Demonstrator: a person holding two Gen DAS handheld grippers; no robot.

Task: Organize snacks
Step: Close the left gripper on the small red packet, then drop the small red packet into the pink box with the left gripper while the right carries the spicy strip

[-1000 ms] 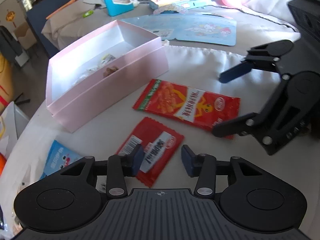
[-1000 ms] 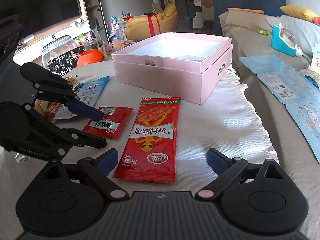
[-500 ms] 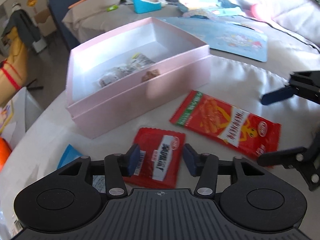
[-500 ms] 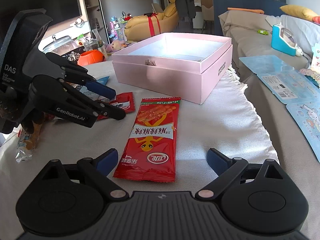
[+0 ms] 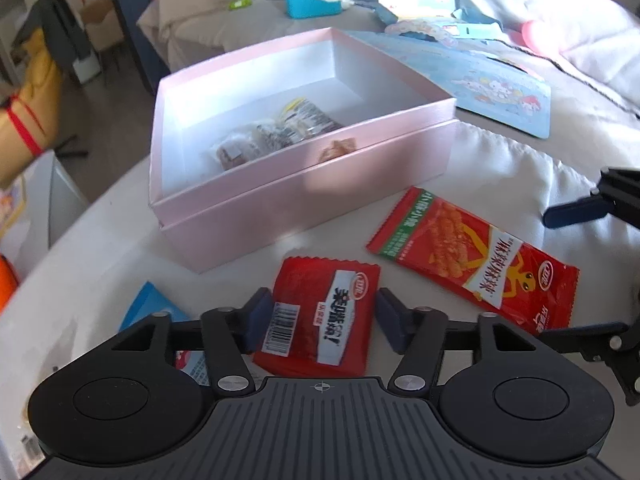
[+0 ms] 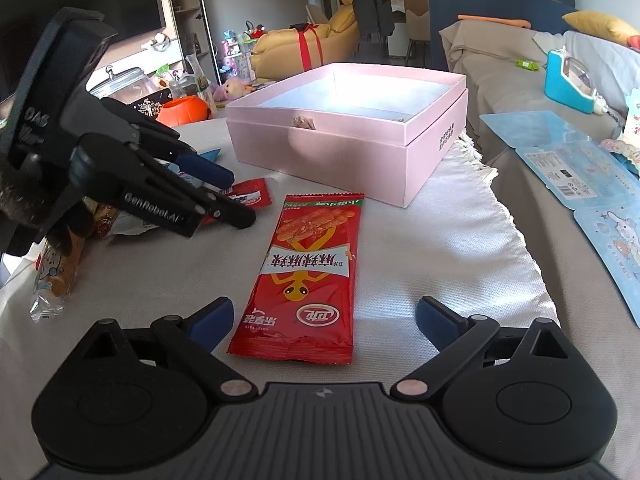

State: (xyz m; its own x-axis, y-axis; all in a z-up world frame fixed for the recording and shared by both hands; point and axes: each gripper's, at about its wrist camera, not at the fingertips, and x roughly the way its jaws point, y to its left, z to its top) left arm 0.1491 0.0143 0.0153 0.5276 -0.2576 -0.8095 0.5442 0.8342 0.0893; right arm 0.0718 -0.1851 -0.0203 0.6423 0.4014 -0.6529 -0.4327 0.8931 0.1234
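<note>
While the small red packet lies flat on the white cloth just in front of the pink box, the left gripper straddles it with its jaws opening, a pad close on either side but neither pressing, so nothing is held. Just beside it lies the long red packet, between the widely spread fingers of the right gripper, which also holds nothing. Inside the box a few wrapped snacks already sit near the front wall, so the sorting looks partly done. Both red packets remain outside, as do a blue packet and some clear-wrapped snacks at the cloth's edge; I judge the small packet is next.
</note>
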